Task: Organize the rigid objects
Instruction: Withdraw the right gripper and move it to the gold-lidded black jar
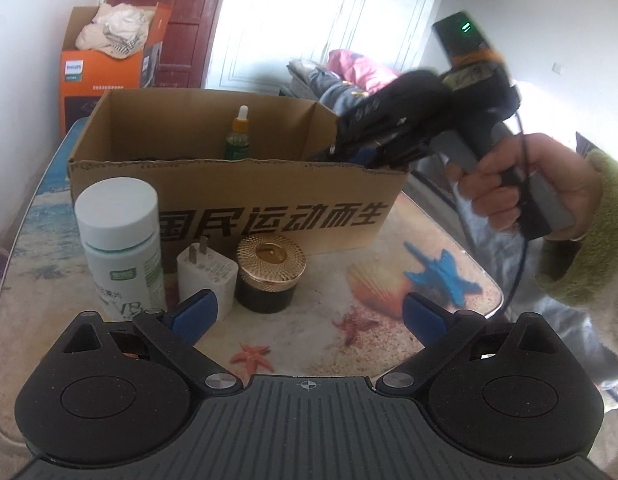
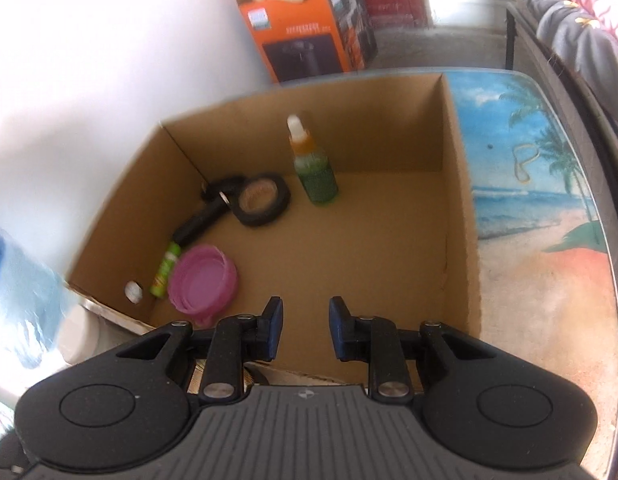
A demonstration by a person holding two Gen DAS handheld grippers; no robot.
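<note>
On the beach-print table, at 12 o'clock from the left gripper: 1 open cardboard box with black lettering on its near wall. Between box and gripper, at 10 to 11 o'clock, 3 things standing in a row: 1 white bottle, 1 white charger plug touching it on the right, 1 dark jar with a gold lid just beside the plug. Left gripper's blue pads spread wide, nothing between them. At 1 to 2 o'clock, the right gripper seen from outside, held in a hand in a green sleeve, its tips dipped over the box's right corner.

Seen only from the left wrist: the 3 items outside the box, the box lettering, the hand. Of the box's contents, just 1 green dropper bottle showing above the wall.

Seen only from the right wrist: the box floor. Counted inside, 1 green dropper bottle upright at 12 o'clock; 1 black tape roll, 1 black stick-shaped object, 1 small green tube, 1 pink lid lying along the left wall at 10 to 11 o'clock. Right gripper above the near edge of the box, pads parted, gripping nothing. Behind the box, 1 orange carton on the floor, in both views.
</note>
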